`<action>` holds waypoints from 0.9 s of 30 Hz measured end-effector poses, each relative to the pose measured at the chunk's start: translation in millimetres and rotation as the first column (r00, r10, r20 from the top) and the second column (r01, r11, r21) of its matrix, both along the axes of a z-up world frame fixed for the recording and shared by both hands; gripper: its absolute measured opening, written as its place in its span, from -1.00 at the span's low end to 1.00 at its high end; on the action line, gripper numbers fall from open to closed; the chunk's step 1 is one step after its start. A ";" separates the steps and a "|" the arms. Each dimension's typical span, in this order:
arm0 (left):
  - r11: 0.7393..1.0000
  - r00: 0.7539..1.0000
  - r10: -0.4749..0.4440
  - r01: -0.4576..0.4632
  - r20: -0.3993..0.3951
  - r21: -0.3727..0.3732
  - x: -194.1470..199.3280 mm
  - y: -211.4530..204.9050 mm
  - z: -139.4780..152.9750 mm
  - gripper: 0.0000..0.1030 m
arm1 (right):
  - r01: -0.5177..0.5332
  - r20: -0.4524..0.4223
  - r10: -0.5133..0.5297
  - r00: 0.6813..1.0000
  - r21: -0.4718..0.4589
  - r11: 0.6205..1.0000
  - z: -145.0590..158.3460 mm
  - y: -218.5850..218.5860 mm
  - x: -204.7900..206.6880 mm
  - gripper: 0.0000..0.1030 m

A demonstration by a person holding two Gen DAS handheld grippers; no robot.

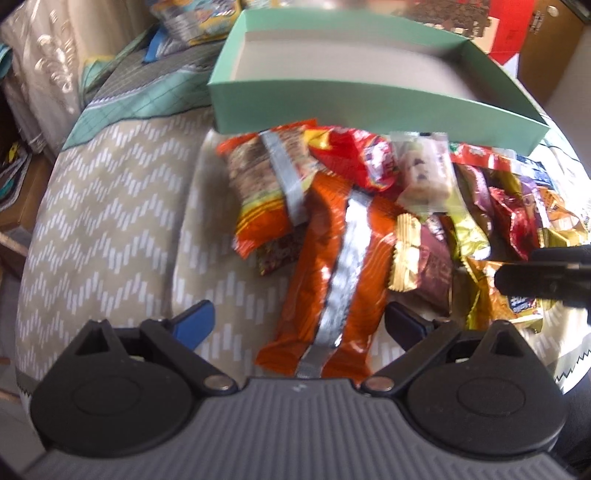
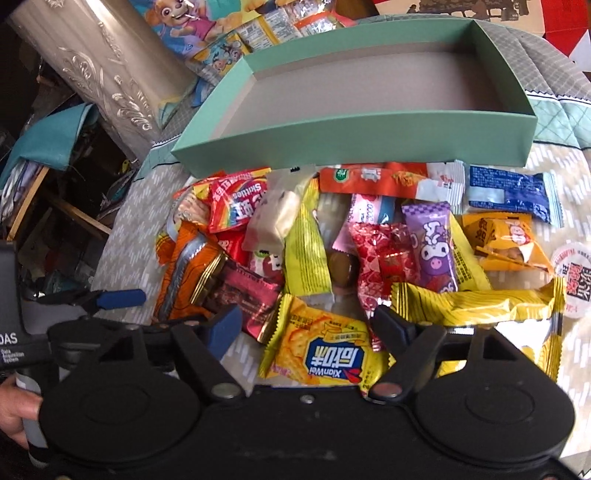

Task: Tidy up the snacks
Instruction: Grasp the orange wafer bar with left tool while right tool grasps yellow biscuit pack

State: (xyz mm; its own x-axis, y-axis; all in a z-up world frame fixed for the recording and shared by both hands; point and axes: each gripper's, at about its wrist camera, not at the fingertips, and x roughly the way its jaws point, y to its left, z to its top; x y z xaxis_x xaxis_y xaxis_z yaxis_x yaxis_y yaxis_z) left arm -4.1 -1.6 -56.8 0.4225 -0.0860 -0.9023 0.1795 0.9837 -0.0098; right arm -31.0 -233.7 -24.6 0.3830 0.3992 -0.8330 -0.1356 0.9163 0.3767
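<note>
A pile of several wrapped snacks lies on the bed in front of an empty mint-green box [image 1: 369,107], which also shows in the right wrist view [image 2: 369,144]. My left gripper [image 1: 299,325] is open, its blue pads either side of a long orange packet [image 1: 332,280]. My right gripper [image 2: 306,328] is open just above a yellow XianWei cracker packet [image 2: 325,354]. The right gripper's black finger [image 1: 546,273] enters the left wrist view at the right edge. The left gripper [image 2: 122,297] shows at the left of the right wrist view.
The bedcover [image 1: 110,229] is beige with white chevrons. A silver embossed pillow [image 2: 96,62] stands at the back left, and cartoon snack bags [image 2: 221,33] lie behind the box. The bed's edge drops to clutter on the left [image 2: 55,192].
</note>
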 end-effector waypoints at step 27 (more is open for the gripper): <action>0.995 0.999 0.024 -0.027 -0.027 -0.092 -14.7 34.4 1.3 0.42 | -0.186 -0.050 0.180 0.982 -0.151 0.971 -14.4 37.9 -14.0 0.68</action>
